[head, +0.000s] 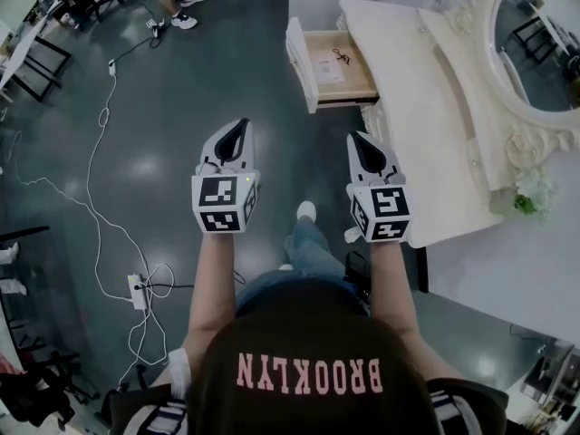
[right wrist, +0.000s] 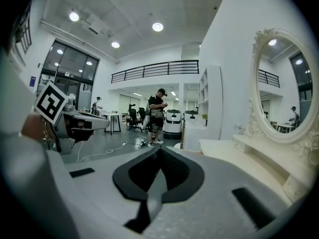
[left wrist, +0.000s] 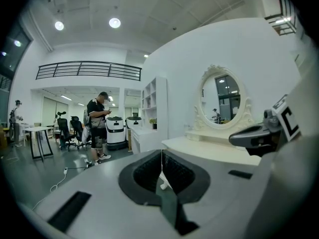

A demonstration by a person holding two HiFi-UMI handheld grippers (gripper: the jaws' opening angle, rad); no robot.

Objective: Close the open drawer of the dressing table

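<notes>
Round ceiling lights (left wrist: 114,22) brighten the room evenly, glare spots the floor (head: 145,166), and the fisheye edges darken.

White cable (head: 89,193) runs down the left floor area of the head view to a power strip (head: 138,290). Standing person (left wrist: 97,126) at centre-left of the left gripper view.

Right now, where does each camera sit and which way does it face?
Head view: on the person's head, facing steeply down on the cream dressing table, its open wooden drawer, both forearms, left gripper, right gripper.
Left gripper view: on that gripper, facing along shut jaws; right gripper at right.
Right gripper view: likewise, jaws shut; left gripper at left.
Both gripper views share the oval white-framed mirror.
</notes>
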